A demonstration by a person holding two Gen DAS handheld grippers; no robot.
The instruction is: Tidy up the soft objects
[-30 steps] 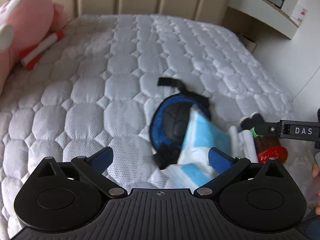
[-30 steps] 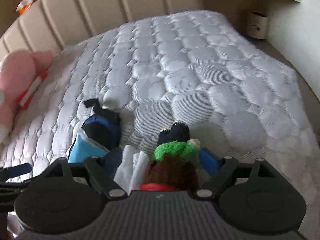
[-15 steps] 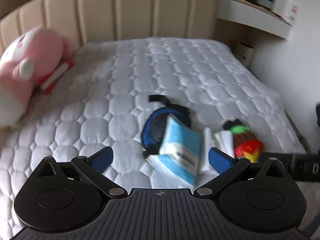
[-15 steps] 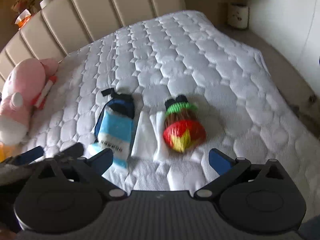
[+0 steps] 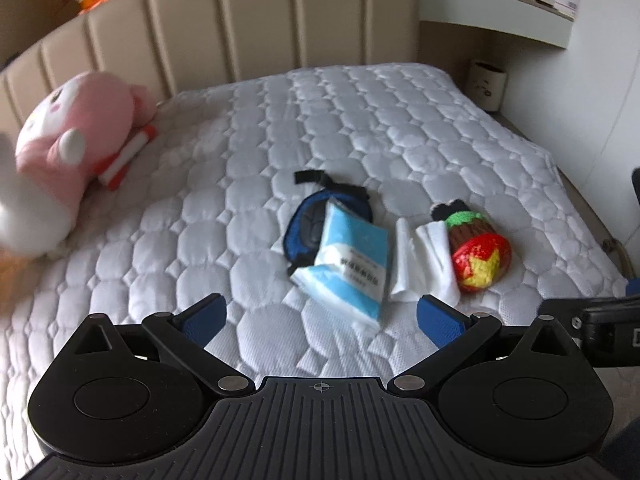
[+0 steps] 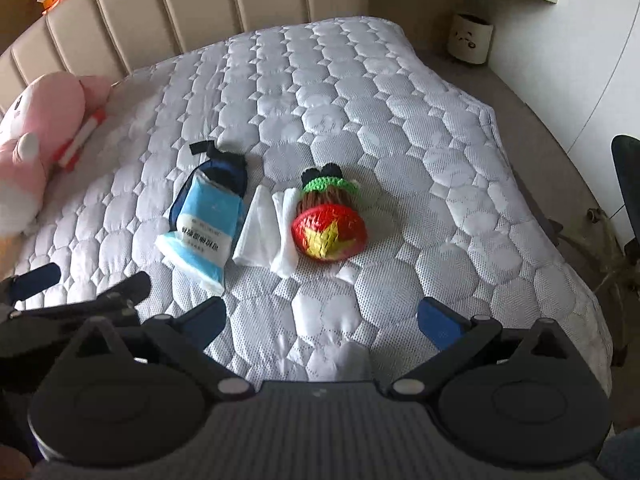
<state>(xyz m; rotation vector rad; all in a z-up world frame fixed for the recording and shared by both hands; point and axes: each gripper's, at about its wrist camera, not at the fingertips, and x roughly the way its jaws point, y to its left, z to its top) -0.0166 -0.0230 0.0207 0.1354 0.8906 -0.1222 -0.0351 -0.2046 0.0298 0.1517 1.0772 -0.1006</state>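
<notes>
You have four soft things in a row near the bed's (image 6: 400, 128) front edge: one blue pouch (image 6: 224, 170) with a black strap; one blue-and-white packet (image 6: 208, 224) lying partly on the pouch; one white cloth (image 6: 262, 232), folded, just beside the packet; one knitted toy (image 6: 330, 220), red with a yellow star, green band, black top, touching the cloth's right side. One pink plush (image 5: 76, 136) lies well apart at the headboard (image 5: 256, 20), left side, a red-and-white piece beneath it. Your left gripper (image 5: 322, 316) is spread wide and empty, hanging over the near edge; your right gripper (image 6: 322, 316) likewise, fingers apart, nothing between them. One white bin (image 6: 470, 38) with a panda face stands on the floor by the wall. The packet carries a dark printed line, too small to read; nothing lies between your grippers and the row.
</notes>
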